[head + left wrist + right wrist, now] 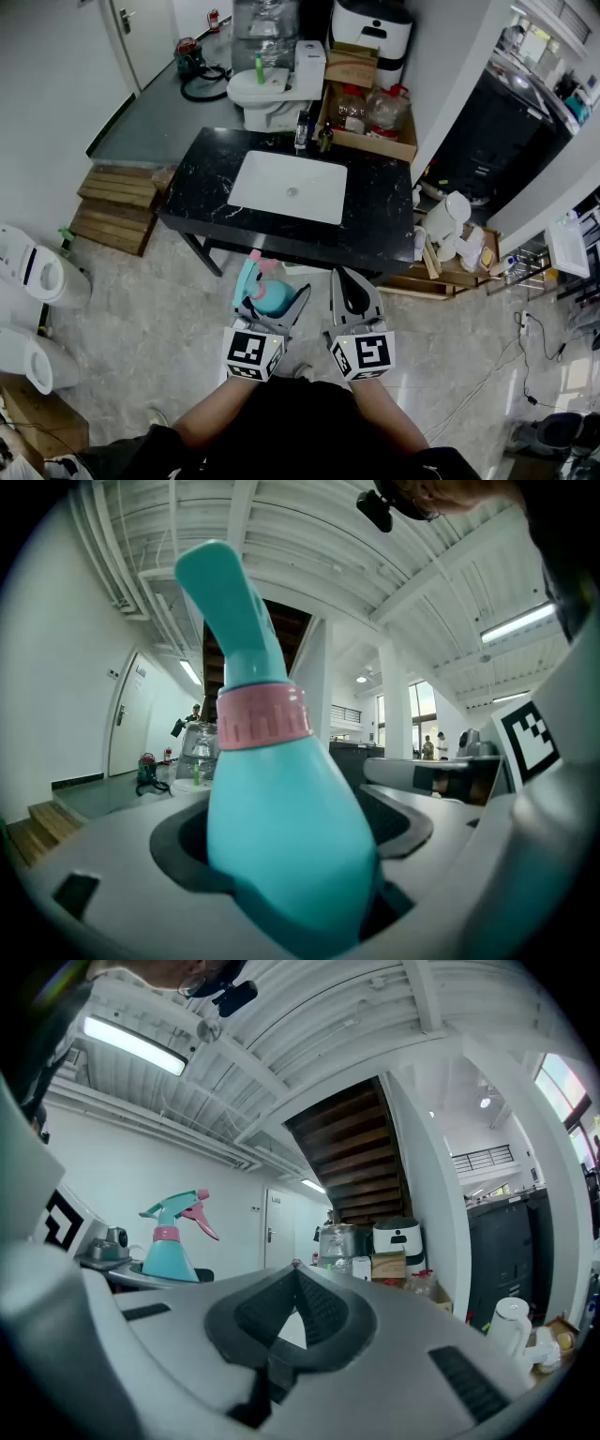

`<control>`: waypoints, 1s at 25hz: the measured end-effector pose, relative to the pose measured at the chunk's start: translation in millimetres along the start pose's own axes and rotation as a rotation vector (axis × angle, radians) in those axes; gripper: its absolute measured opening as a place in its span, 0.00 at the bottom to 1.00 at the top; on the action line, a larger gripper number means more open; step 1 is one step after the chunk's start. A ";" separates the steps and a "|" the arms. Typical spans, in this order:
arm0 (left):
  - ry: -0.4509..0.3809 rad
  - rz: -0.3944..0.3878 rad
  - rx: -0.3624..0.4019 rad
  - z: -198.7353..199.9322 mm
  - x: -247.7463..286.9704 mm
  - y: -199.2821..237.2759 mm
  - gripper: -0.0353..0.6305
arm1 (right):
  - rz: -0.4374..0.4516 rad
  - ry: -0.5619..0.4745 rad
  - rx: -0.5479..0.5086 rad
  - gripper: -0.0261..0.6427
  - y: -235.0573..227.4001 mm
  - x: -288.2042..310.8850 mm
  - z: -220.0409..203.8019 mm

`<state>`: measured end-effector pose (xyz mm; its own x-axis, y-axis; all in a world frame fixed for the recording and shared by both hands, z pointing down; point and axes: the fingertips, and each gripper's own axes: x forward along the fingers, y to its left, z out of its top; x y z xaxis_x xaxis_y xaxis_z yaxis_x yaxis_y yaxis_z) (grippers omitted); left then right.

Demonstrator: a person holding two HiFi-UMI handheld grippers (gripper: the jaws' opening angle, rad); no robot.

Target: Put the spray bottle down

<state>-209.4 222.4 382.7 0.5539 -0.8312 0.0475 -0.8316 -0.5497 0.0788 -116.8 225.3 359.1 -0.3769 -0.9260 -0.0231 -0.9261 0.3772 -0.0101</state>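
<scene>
A teal spray bottle with a pink collar and trigger stands upright between the jaws of my left gripper, which is shut on its wide body. In the left gripper view the bottle fills the middle and its nozzle leans up to the left. The right gripper view shows the same bottle off to the left. My right gripper is held beside the left one, shut, with nothing between its meeting tips. Both are held level over the floor, just short of the front edge of the black counter.
A white sink is set into the counter. Behind it are a toilet and a cardboard box of bottles. A wooden pallet lies at the left. At the right stands a white kettle.
</scene>
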 end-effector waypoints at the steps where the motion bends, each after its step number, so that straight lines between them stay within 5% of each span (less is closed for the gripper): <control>1: 0.001 0.001 -0.005 -1.4 2.0 -1.9 0.68 | -0.003 0.000 -0.003 0.06 -2.8 -1.5 -0.4; 13: 0.033 0.014 0.019 -17.1 30.2 -28.0 0.68 | -0.100 -0.019 -0.032 0.06 -69.0 -44.3 -9.3; 25: 0.070 -0.106 0.058 -30.4 120.4 -58.1 0.68 | -0.199 -0.020 -0.020 0.06 -139.5 -34.6 -19.8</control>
<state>-93.2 156.8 414.2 0.6382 -0.7618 0.1112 -0.7683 -0.6394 0.0296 25.1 204.4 381.1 -0.1858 -0.9817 -0.0427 -0.9826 0.1859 0.0031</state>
